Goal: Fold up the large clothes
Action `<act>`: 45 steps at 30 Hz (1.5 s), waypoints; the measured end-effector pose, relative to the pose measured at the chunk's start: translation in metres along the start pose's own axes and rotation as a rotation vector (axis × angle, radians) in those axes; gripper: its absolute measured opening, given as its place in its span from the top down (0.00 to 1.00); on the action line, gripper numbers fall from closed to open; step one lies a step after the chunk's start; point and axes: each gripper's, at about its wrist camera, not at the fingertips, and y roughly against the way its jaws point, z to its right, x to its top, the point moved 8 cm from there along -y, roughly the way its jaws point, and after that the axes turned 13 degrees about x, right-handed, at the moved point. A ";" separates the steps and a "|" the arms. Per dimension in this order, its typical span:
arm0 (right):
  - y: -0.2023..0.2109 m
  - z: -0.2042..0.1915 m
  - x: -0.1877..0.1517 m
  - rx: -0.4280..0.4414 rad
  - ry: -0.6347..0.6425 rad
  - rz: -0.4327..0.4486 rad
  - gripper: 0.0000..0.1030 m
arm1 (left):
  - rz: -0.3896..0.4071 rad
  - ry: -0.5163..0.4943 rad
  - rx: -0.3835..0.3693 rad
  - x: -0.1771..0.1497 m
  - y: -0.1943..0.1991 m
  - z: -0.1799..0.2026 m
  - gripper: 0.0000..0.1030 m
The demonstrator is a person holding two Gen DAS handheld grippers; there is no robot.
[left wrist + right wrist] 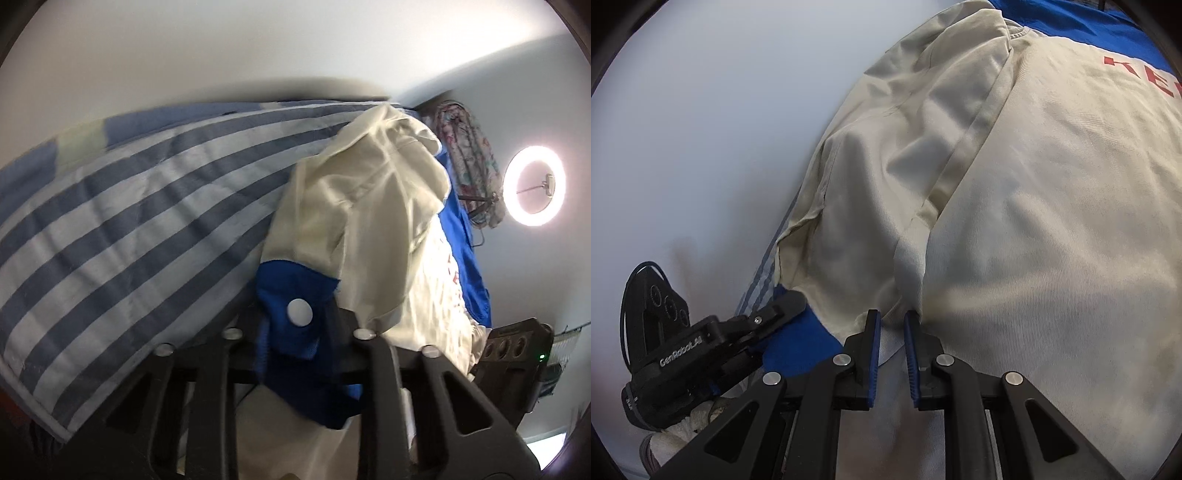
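Note:
A large cream jacket with blue trim and red lettering lies on a blue-and-white striped bedsheet. My left gripper is shut on the jacket's blue cuff, which has a white snap button; the cloth covers the fingers. In the right wrist view the jacket fills the frame with a sleeve folded across it. My right gripper has its blue pads a narrow gap apart, with the cream hem between them. The left gripper shows at the lower left, clamped on the blue cuff.
A lit ring light and a hanging patterned cloth are on the white wall at the right. A black device sits by the bed's edge. The wall rises behind the bed.

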 end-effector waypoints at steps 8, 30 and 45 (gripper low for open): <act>0.034 -0.010 0.019 0.029 -0.009 0.076 0.80 | 0.237 -0.176 0.043 0.015 0.079 0.029 0.85; -0.002 -0.083 0.190 -0.116 0.010 0.111 0.29 | 0.402 -0.511 0.157 -0.011 0.112 0.069 0.86; 0.013 -0.071 0.183 -0.072 -0.053 0.167 1.00 | 0.486 -0.593 0.154 -0.019 0.148 0.075 0.86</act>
